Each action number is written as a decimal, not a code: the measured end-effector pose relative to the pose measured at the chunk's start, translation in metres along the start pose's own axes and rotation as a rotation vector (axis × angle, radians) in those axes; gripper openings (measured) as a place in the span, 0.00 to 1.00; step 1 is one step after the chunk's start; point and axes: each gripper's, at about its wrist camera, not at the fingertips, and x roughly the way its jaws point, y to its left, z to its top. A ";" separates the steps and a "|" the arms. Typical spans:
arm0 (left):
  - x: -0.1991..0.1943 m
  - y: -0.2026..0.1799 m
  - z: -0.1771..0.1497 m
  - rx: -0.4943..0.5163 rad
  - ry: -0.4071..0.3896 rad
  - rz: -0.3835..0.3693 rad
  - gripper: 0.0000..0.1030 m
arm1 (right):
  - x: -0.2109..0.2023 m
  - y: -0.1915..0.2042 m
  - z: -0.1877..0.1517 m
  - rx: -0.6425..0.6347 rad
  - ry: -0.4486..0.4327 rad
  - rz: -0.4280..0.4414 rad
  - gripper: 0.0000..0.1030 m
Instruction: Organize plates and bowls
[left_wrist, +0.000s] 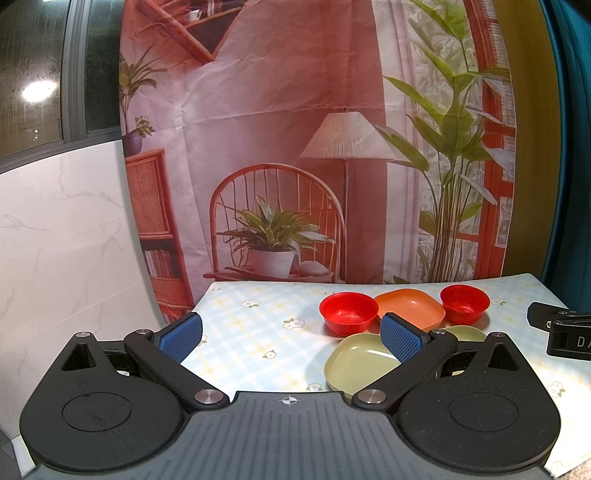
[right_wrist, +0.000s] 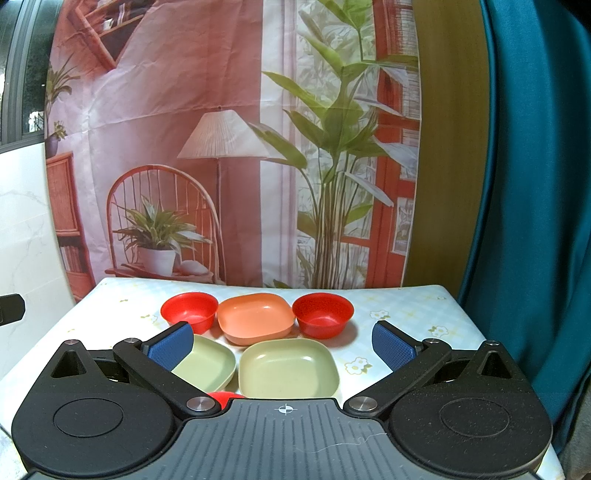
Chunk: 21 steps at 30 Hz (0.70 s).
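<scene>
Green plate (right_wrist: 288, 369) before right gripper (right_wrist: 283, 347), apart

Both wrist views look forward, low over the worktop (right_wrist: 406, 306), facing the backdrop (left_wrist: 280, 110); both share the dishes (right_wrist: 255, 319), left view offset leftward.

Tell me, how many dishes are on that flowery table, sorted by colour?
Red round bowls: 2 in full view, one on the left and one on the right; a red sliver at the near edge may be a third.
Orange square dish: 1.
Green square dishes: 2, left and right.
Total: 5 clearly seen, possibly 6.
</scene>
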 end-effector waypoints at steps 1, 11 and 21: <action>0.000 0.000 0.000 0.000 0.001 0.001 1.00 | 0.000 0.000 0.000 0.000 0.000 0.000 1.00; 0.001 -0.001 -0.002 -0.004 0.010 -0.008 1.00 | 0.000 0.000 0.000 0.000 0.000 0.000 1.00; 0.004 0.001 0.000 -0.007 0.028 -0.014 1.00 | -0.001 0.001 0.001 0.000 0.000 -0.001 1.00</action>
